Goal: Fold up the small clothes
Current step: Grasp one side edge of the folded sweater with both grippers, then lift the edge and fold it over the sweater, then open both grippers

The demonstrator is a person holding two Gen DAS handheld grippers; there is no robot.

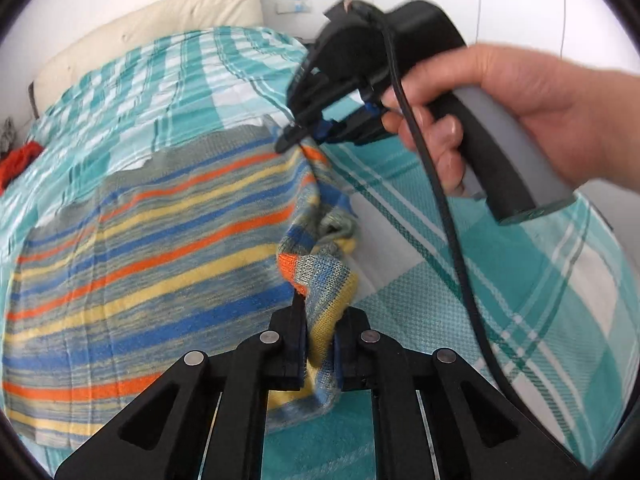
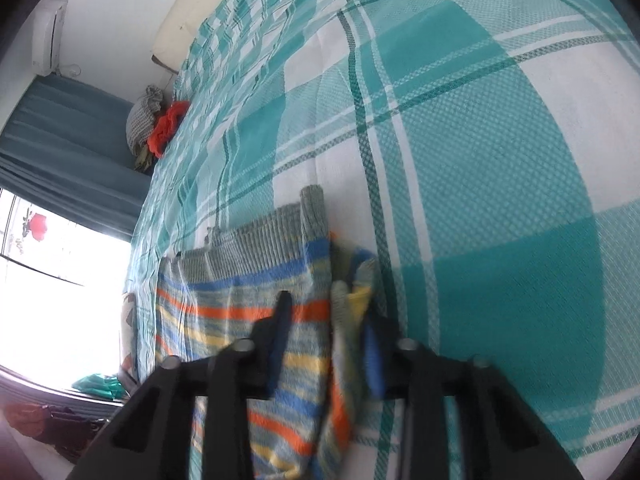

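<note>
— What do we have under us?

— The bed (image 1: 420, 272), covered in a teal and white checked spread, with the striped knit sweater (image 1: 152, 248) lying flat on it, well to the left of both our tools. Its right-hand edge is gathered up into a ridge, and that ridge runs between our two tongs.

— How do the left tongs (image 1: 320, 340) stand?

— Narrow, pinched on the near end of that lifted edge — a yellow and blue fold of knit sits clamped between the fingers.

— And the right tongs (image 2: 326, 320)?

— From the left view we see them at the far end of the same edge, in the right hand (image 1: 516, 112). From their own camera they are parted moderately, with the folded edge hanging in the gap; we cannot tell whether they grip it.

— Which way does the sweater lie?

— Its grey ribbed band (image 2: 256, 236) faces the headboard, stripes crossing the bed; the raised edge runs from us toward the pillow (image 1: 160, 20).
</note>
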